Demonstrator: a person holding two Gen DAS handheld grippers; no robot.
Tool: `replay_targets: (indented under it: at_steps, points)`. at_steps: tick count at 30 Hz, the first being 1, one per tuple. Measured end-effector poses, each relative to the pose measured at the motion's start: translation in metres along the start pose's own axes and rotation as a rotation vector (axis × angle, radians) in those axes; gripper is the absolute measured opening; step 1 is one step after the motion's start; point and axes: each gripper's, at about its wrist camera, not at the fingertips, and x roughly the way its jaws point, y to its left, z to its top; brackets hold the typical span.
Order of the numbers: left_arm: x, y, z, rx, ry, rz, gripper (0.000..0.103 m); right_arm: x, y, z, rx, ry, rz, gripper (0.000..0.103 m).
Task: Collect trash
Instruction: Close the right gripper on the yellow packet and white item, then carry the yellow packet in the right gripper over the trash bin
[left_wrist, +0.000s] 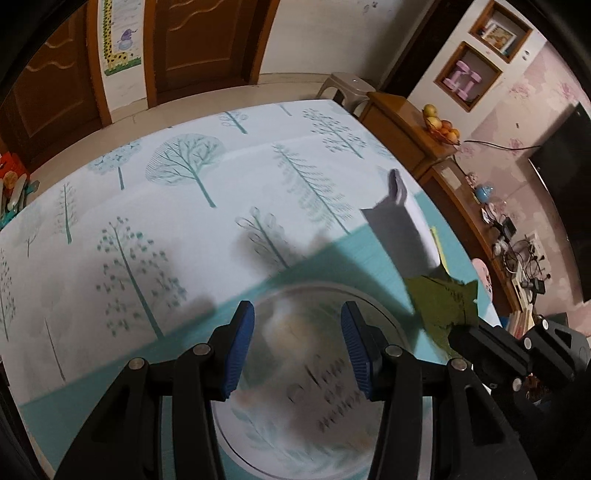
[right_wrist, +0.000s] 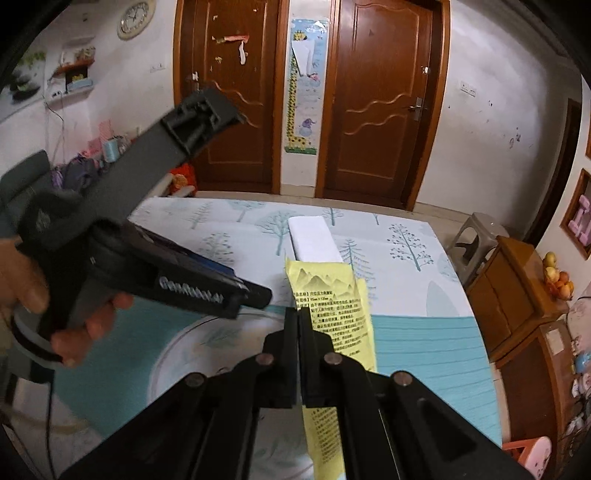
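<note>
My right gripper is shut on a yellow printed packet with a white strip sticking out beyond it, held above the table. In the left wrist view the same packet and its white strip show at the right, gripped by the right gripper. My left gripper is open and empty, hovering over a round white plate with a leaf pattern. The left gripper also shows in the right wrist view, over the same plate.
The table carries a cloth with a tree print and a teal band. A wooden sideboard with a fruit bowl stands to the right. A grey stool is beyond the table corner. Two wooden doors are behind.
</note>
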Motion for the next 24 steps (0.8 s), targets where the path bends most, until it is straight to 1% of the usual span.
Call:
replay_targets:
  at_steps: [6, 12, 14, 18, 19, 22, 24]
  points:
    - [-0.029, -0.025, -0.037, -0.021, -0.022, -0.013, 0.047, -0.046, -0.008, -0.012, 0.053, -0.019, 0.065, 0.000]
    - [-0.058, -0.054, -0.085, -0.040, -0.023, 0.003, 0.047, -0.100, -0.015, -0.032, 0.079, -0.044, 0.117, 0.000]
    - [-0.067, -0.067, -0.103, -0.048, -0.028, 0.009, 0.047, -0.119, -0.017, -0.042, 0.079, -0.049, 0.132, 0.000]
    - [-0.088, -0.100, -0.150, -0.064, -0.055, 0.032, 0.047, -0.160, -0.019, -0.065, 0.077, -0.064, 0.163, 0.000]
    - [-0.091, -0.106, -0.158, -0.068, -0.059, 0.036, 0.047, -0.172, -0.020, -0.073, 0.079, -0.069, 0.171, 0.000]
    - [-0.110, -0.135, -0.196, -0.086, -0.090, 0.058, 0.047, -0.206, -0.023, -0.095, 0.077, -0.083, 0.192, 0.000]
    - [-0.121, -0.149, -0.213, -0.100, -0.112, 0.064, 0.047, -0.229, -0.023, -0.112, 0.062, -0.088, 0.201, 0.000]
